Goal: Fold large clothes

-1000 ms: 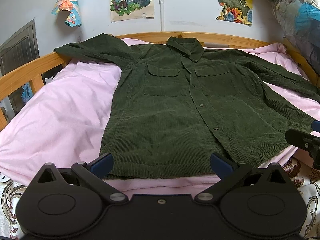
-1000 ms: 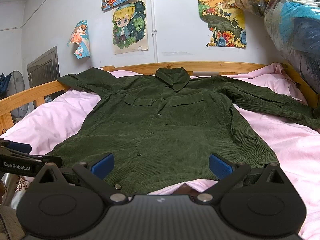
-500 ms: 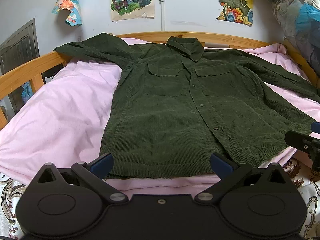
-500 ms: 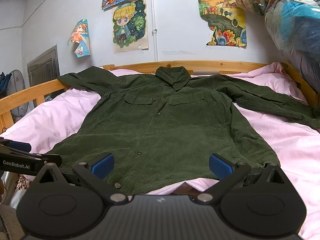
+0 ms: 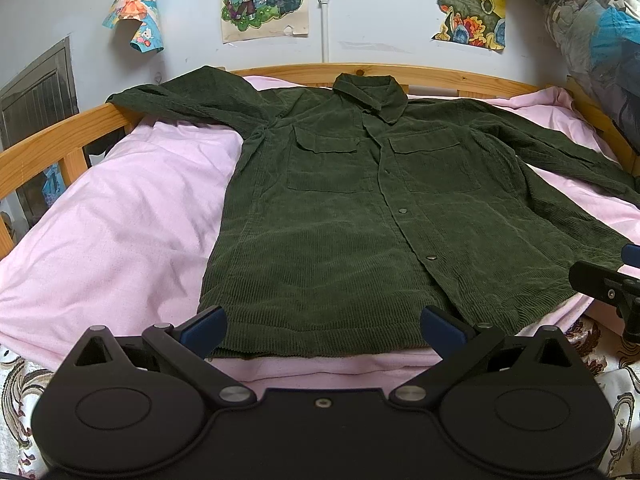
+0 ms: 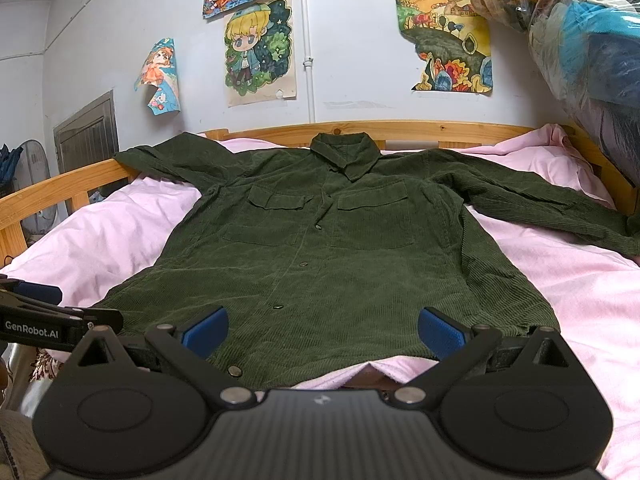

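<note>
I am holding my left gripper (image 5: 324,326) and right gripper (image 6: 323,330) spread wide and empty at the near hem. The green corduroy shirt (image 5: 360,216) is lying flat, buttoned, on the pink sheet (image 5: 120,232), sleeves outstretched.

White lettering reads "GenRobot.AI". It stands on the black side of the left hand-held gripper (image 6: 60,322), seen from the right wrist.

change: none visible | shirt (image 5: 360,216) unmoved | grippers steady
</note>
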Available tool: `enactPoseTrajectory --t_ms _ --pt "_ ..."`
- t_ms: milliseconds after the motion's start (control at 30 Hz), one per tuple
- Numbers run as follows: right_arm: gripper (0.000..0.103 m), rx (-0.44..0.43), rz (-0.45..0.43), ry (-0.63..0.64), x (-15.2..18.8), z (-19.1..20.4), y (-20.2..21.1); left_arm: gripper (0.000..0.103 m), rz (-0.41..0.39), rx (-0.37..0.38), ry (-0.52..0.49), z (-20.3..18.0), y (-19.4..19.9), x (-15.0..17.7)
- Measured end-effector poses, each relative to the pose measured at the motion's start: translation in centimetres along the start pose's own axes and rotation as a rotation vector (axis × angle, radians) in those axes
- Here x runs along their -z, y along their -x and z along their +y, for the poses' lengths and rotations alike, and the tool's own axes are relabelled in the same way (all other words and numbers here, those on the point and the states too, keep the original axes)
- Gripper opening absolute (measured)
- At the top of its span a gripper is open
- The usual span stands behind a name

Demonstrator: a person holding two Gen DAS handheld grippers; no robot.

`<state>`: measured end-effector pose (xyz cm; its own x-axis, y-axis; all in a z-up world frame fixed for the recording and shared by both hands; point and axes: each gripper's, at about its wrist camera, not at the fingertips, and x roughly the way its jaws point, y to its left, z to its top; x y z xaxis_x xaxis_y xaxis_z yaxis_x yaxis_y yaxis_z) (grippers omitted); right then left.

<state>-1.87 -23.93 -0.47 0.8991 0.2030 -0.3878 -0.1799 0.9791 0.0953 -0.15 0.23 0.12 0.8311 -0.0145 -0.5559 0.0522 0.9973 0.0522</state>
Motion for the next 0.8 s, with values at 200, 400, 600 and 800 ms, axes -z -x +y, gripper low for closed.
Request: enactPoseTrajectory --t_ms 200,400,600,800 --pt "0.103 0.0 0.001 0.0 -0.1 0.0 0.0 0.102 0.0 0.002 0.0 0.0 0.0 0.0" --pt "0.103 0.0 0.002 0.0 -0.2 0.0 0.1 0.102 0.001 0.003 0.0 0.0 0.0 0.0" --pt "0.103 0.009 0.023 -0.011 0.0 -0.4 -0.4 0.102 0.016 0.009 0.002 0.2 -0.4 0.0" --pt "0.103 0.08 0.064 -0.073 -1.2 -2.0 -0.6 0.102 0.055 0.051 -0.014 0.3 -1.4 -0.7"
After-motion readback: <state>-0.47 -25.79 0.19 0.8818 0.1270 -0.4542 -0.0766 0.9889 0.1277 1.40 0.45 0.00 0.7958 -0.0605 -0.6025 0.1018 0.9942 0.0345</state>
